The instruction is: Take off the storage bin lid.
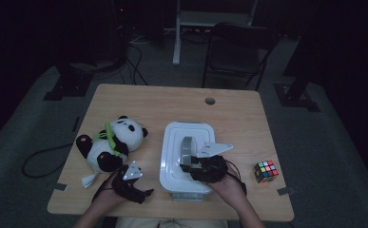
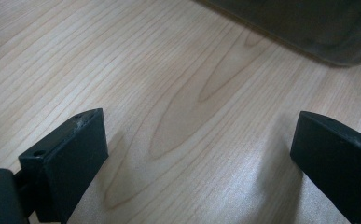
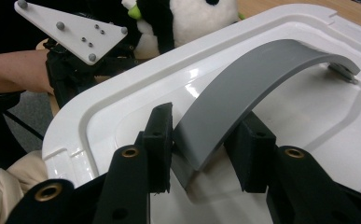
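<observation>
High view, from the left: a plush panda (image 1: 111, 143) lies on the desk (image 1: 238, 114), and the left tool (image 1: 141, 194) rests at the near edge, jaws spread over bare wood. Mid-desk, the right tool (image 3: 205, 144) has its jaws either side of the white storage box (image 1: 174, 156)'s raised grey handle (image 3: 257, 88), apparently grasping it. Judging by this, the handle is secured but the box sits unlifted; a puzzle cube (image 1: 266, 171) lies far right.
</observation>
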A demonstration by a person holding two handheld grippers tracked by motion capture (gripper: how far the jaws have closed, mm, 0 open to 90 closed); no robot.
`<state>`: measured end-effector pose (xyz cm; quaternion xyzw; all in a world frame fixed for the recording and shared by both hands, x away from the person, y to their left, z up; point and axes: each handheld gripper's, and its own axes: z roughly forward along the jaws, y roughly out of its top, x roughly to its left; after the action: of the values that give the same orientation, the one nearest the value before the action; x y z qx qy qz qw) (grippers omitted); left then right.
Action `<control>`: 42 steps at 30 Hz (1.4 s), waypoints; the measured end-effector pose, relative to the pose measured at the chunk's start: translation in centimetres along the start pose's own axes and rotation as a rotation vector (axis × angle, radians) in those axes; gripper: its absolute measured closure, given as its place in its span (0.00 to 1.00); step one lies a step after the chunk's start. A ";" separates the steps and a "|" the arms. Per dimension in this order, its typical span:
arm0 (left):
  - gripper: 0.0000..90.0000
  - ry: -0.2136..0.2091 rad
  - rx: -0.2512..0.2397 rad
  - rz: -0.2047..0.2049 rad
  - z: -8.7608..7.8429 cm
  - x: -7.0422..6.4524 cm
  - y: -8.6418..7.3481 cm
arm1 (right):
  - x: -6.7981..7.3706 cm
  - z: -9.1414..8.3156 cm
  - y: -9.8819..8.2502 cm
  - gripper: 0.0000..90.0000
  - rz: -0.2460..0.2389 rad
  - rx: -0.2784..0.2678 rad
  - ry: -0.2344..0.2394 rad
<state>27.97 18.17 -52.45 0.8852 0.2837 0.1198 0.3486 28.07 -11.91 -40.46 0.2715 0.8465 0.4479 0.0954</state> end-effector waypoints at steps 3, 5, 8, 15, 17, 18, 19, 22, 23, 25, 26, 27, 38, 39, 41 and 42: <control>0.05 0.000 0.000 0.000 0.0 0.0 0.0 | -0.1 0.0 0.0 0.71 0.007 -0.003 0.009; 0.05 0.000 0.000 0.000 0.0 0.0 0.0 | 0.0 0.0 0.0 0.71 0.004 -0.001 0.008; 0.05 0.001 -0.001 -0.001 0.0 0.0 0.0 | 0.1 0.0 0.2 0.71 -0.005 0.014 0.001; 0.05 0.002 -0.001 -0.002 -0.1 -0.1 -0.1 | 0.0 -0.2 0.7 0.72 0.000 0.020 0.002; 0.05 0.002 -0.002 -0.001 -0.1 0.0 -0.1 | 0.0 -0.3 0.8 0.73 0.006 0.013 0.009; 0.05 0.001 -0.001 -0.001 -0.1 0.0 -0.1 | 0.0 -0.3 0.8 0.74 0.015 0.010 0.014; 0.05 0.001 -0.001 -0.002 -0.1 -0.1 -0.1 | -0.1 -0.4 0.9 0.74 0.022 0.003 0.022; 0.05 0.004 -0.002 0.002 -0.1 0.0 -0.1 | -0.1 -0.6 1.3 0.75 0.025 -0.010 0.033; 0.05 0.003 -0.002 0.000 -0.1 0.0 -0.1 | -0.1 -0.6 1.4 0.75 0.029 -0.014 0.035; 0.05 0.002 -0.002 0.000 -0.1 0.0 -0.1 | -0.2 -0.9 1.6 0.76 0.040 -0.027 0.026; 0.05 0.002 -0.001 0.001 -0.1 0.0 -0.1 | -0.3 -1.1 1.8 0.77 0.044 -0.031 0.022; 0.05 0.002 -0.001 0.000 -0.1 0.0 -0.1 | -0.5 -1.3 1.8 0.78 0.047 -0.041 0.021; 0.05 0.001 0.001 0.000 -0.1 0.0 -0.1 | -2.0 -3.4 2.7 0.83 0.076 -0.105 -0.031; 0.05 0.001 0.000 -0.001 -0.1 0.0 -0.1 | -2.1 -3.5 2.8 0.84 0.078 -0.111 -0.032; 0.05 0.001 -0.001 -0.003 -0.1 -0.1 -0.1 | -2.5 -3.8 3.0 0.84 0.085 -0.121 -0.035; 0.05 0.001 -0.002 -0.004 -0.1 -0.1 -0.1 | -2.6 -3.9 3.1 0.84 0.088 -0.123 -0.040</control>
<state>27.85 18.24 -52.44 0.8844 0.2853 0.1196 0.3495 29.83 -14.67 -35.94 0.3111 0.8026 0.4972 0.1088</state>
